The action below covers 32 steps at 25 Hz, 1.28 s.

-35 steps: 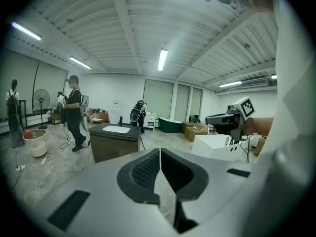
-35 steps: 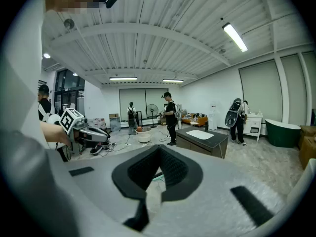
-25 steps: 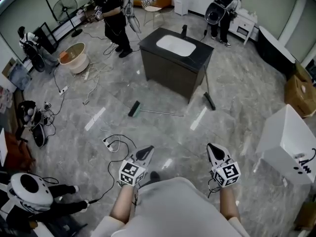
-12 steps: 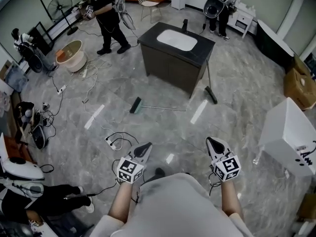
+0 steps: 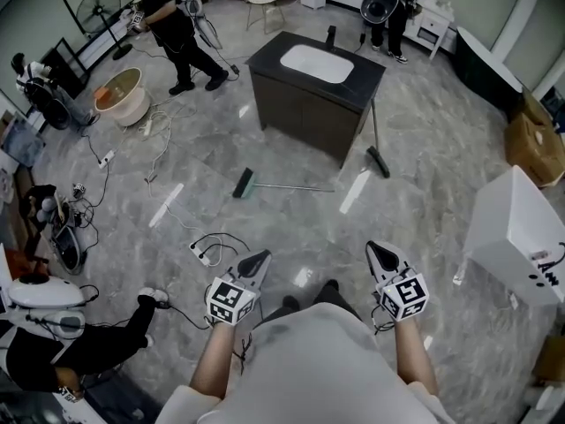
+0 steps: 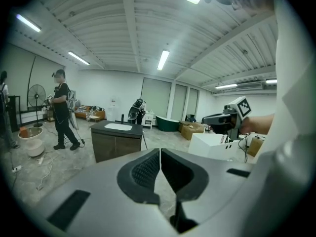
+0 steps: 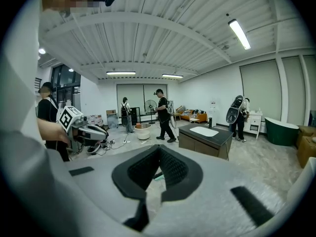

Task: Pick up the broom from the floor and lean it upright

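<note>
Tongs are held low before the body, the left gripper (image 5: 259,260) at about 11 o'clock and the right gripper (image 5: 374,251) at about 1 o'clock, both aimed away from the wearer. In each gripper view the ribbed pads are seen pressed together at the tip, with nothing gripped between them, so both pairs are fully closed and empty.

Just past the left gripper, at 11 o'clock, a white power strip (image 5: 201,254) with a looped black cable is seen on the grey marbled floor (image 5: 424,184).

Farther out, near 12 o'clock, the broom (image 5: 282,186) is found lying flat on the floor, well apart from both grippers. Its head is turned toward 9 o'clock and its thin handle is stretched toward 3 o'clock.

Beyond it a dark sink cabinet (image 5: 305,113) with a white bowl is placed at 12 o'clock. A second long-handled broom (image 5: 375,140) is propped upright against the cabinet's right corner. At 2 o'clock a white box (image 5: 512,228) is set on the floor.

Farthest off, a round basin (image 5: 119,95) is seen at 10 o'clock, and a person in black (image 5: 172,25) is standing behind it.
</note>
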{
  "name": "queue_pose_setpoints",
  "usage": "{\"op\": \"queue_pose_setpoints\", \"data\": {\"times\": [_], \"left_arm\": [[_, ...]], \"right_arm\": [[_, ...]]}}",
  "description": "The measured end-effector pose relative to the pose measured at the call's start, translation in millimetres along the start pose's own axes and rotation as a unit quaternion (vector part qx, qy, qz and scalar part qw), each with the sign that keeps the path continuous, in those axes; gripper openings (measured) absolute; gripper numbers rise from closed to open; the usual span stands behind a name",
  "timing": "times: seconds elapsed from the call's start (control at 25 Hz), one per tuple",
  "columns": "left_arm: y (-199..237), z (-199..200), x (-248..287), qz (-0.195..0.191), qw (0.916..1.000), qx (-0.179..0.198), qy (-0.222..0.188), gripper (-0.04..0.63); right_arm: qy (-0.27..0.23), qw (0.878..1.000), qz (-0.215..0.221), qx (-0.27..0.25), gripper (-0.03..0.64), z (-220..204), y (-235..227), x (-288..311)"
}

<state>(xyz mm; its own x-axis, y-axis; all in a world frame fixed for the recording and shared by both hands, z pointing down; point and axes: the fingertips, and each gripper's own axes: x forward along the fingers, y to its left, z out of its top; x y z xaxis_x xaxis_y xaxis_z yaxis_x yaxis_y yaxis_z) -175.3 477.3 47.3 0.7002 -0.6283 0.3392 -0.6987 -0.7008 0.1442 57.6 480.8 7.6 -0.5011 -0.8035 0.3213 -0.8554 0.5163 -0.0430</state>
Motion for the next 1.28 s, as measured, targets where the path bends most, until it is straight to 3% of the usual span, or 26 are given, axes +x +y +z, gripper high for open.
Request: {"op": "queue_pose_setpoints", "data": {"times": [0.48, 0.88, 1.28], "left_arm": [[33, -3, 45, 0.018, 0.9994, -0.023, 0.016, 0.011], [67, 24, 148, 0.031, 0.9984, -0.028, 0.039, 0.011], [91, 55, 256, 0.043, 0.9967, 0.001, 0.069, 0.011]], "right_arm": [[0.005, 1.0, 0.022, 0.02, 0.002, -2, -43, 60], [0.009, 0.998, 0.051, 0.034, 0.002, 2, -137, 132], [0.019, 0.995, 0.086, 0.038, 0.002, 7, -237, 195]]}}
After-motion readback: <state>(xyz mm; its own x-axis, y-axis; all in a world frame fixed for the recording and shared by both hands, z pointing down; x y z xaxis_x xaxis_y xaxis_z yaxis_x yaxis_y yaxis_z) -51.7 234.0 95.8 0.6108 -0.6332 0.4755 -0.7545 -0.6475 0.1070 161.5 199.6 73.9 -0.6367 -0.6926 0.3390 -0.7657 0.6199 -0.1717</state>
